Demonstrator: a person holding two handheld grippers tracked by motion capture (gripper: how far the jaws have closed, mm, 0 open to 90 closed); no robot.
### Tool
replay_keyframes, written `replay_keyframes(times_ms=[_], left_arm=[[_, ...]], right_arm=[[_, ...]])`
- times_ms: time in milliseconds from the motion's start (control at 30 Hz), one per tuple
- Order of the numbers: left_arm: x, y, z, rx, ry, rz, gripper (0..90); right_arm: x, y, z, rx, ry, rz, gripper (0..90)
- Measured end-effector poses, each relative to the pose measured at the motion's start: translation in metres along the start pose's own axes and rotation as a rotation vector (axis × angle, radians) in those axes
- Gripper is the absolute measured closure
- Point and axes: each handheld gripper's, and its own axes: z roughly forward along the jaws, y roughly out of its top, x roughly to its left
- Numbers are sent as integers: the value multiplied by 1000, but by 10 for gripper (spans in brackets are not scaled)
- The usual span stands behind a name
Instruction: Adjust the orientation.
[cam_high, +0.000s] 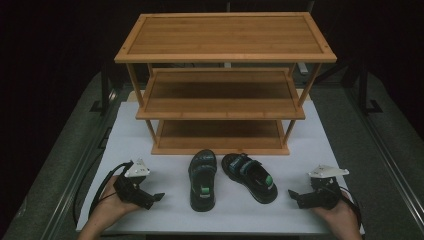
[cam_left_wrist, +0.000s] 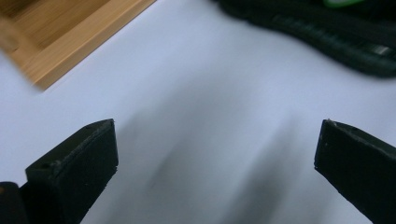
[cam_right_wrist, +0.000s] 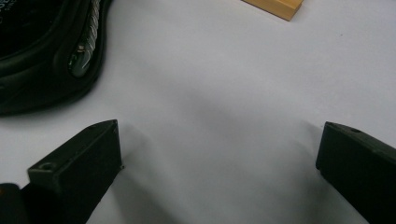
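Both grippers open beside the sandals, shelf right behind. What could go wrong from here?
1. The two sandals lie close together, toes nearly touching; the left gripper reaching for one may nudge the other.
2. Both lie right in front of the rack; a push rather than a clean grip could slide a sandal against its bottom edge.
3. The right gripper meets the angled sandal's side, so its wide-open jaws might catch a strap only.
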Motion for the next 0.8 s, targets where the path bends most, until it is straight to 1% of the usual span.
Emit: replay_keyframes(times_ms=[33, 67, 100, 133, 233, 267, 300, 333, 367, 433, 500, 533, 567, 700, 733, 767, 800], left_arm=[[0, 0, 0, 0, 0, 0, 0], [2, -7, 0, 3, 18, -7, 0], [2, -7, 0, 3, 18, -7, 0], [3, -12, 1, 2, 28, -27, 0], [5, -23, 2, -5, 24, -62, 0], [6, -27, 3, -3, 31, -71, 0], [7, -31, 4, -10, 30, -79, 0], [7, -35, 3, -37, 28, -88, 0], [7, -36, 3, -45, 28, -90, 0], [7, -38, 4, -62, 27, -77, 0], [8, -39, 4, -72, 22, -74, 0], [7, -39, 4, -73, 24, -73, 0], [7, -40, 4, -75, 24, -72, 0], [8, -40, 4, -74, 21, -75, 0], [8, -40, 4, -74, 20, -75, 0], [8, -40, 4, -74, 20, -75, 0], [8, -40, 4, -74, 21, -76, 0]], right_arm=[[0, 0, 0, 1, 0, 0, 0], [0, 0, 0, 2, -1, -2, 0], [0, 0, 0, 2, -1, -2, 0], [0, 0, 0, 2, -2, -4, 0], [0, 0, 0, 2, 0, 0, 0], [0, 0, 0, 3, 1, 0, 0], [-1, 0, 0, 1, 2, -2, 4], [-1, 1, -1, 3, 4, -2, 11], [-1, 1, -1, 4, 6, -1, 32], [-1, 2, -5, -2, 16, -15, 144], [-1, 4, -8, -4, 23, -9, 154], [-1, 5, -9, -3, 24, -8, 180], [0, 6, -11, -10, 30, -7, 209], [0, 11, -19, -35, 46, 4, 257], [1, 16, -25, -56, 61, -1, 326], [1, 16, -25, -56, 61, -1, 326], [2, 21, -30, -61, 91, -8, 467]])
